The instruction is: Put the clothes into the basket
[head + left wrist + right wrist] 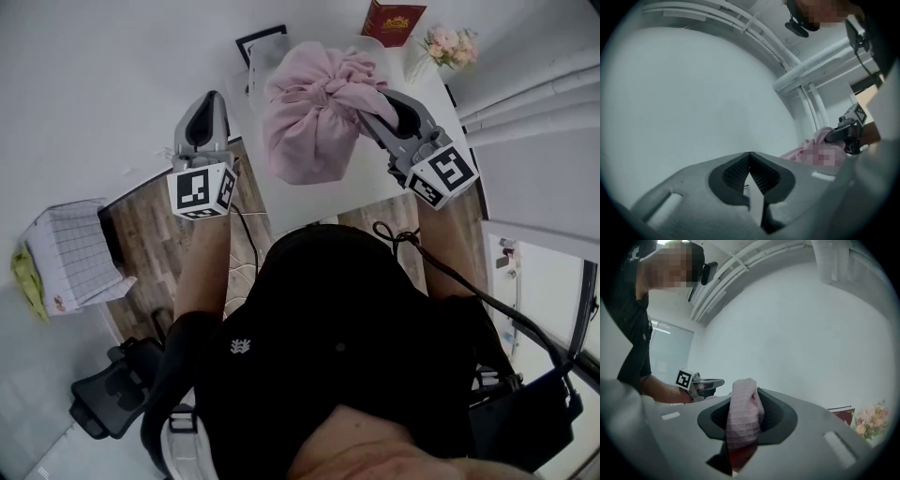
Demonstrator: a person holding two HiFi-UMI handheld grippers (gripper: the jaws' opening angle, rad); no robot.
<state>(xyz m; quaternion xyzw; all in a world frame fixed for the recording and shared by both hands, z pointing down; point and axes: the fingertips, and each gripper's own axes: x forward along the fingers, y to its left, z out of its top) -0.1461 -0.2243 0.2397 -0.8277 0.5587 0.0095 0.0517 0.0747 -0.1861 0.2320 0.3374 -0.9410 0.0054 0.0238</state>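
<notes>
A bunched pink garment (pixel 309 117) hangs in the air above the white table (pixel 375 178). My right gripper (pixel 382 101) is shut on a fold of it at the bundle's upper right. In the right gripper view the pink cloth (pixel 745 413) fills the gap between the jaws. My left gripper (pixel 208 105) is held up to the left of the bundle, apart from it, jaws shut with nothing between them (pixel 750 157). A white checked basket (pixel 70 253) stands on the floor at the far left. The left gripper view shows the pink garment (pixel 806 150) off to the right.
At the table's far end are a red book (pixel 394 21), a bunch of pink flowers (pixel 448 42) and a dark picture frame (pixel 258 42). A black office chair (pixel 108 398) is at lower left and a black bag (pixel 520 422) at lower right. A cable trails from my right gripper.
</notes>
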